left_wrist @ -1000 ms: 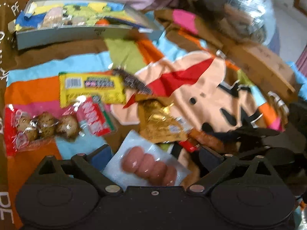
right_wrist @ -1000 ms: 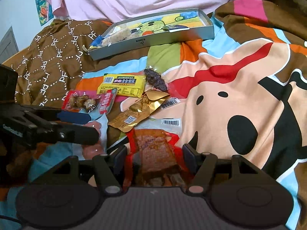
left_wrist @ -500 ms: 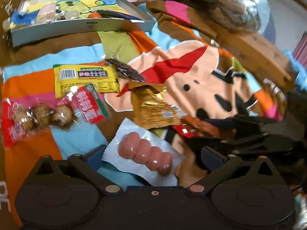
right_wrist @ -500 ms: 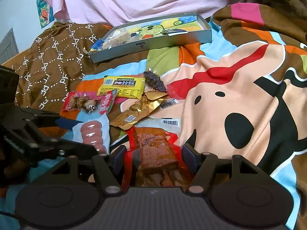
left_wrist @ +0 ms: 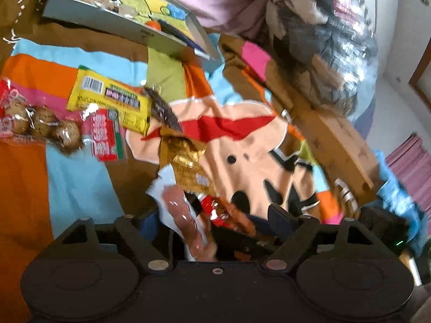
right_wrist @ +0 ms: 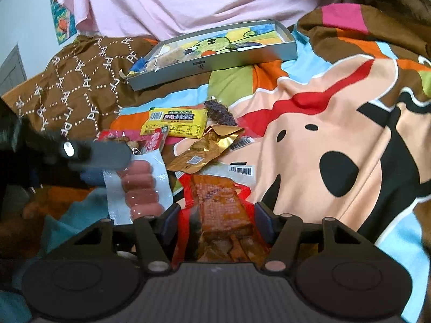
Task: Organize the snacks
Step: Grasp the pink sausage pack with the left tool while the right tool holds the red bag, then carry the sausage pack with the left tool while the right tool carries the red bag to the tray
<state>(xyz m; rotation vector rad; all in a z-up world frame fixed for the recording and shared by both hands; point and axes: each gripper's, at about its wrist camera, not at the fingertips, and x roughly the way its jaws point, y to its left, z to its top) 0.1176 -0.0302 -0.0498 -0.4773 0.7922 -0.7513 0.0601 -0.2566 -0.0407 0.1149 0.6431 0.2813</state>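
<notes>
- Pink sausages in a clear pouch [right_wrist: 140, 185] hang lifted off the blanket, pinched at one edge by the left gripper [right_wrist: 107, 154]; in the left wrist view the sausage pack [left_wrist: 183, 215] stands tilted between that gripper's fingers, close to the camera.
- Orange-red snack packet [right_wrist: 221, 210] sits between the fingers of the right gripper [right_wrist: 215, 215]; the pads stand close at either side of it, but I cannot tell whether they actually press on it.
- Gold foil packet [right_wrist: 207, 148] lies on the blanket [right_wrist: 336, 123] just beyond the red packet, with a barcoded clear wrapper [right_wrist: 241, 169] between the two.
- Yellow packet [right_wrist: 176, 122] lies further off, a dark dried snack [right_wrist: 219, 113] touching its right end.
- Red-and-clear bag of brown balls [left_wrist: 43, 126] lies left of the yellow packet, its red end overlapping that packet's near edge.
- Grey shallow box [right_wrist: 215, 62] sits at the far side, in front of the person's pink shirt [right_wrist: 188, 0], with a cartoon print inside and several wrapped snacks piled at its left end.
</notes>
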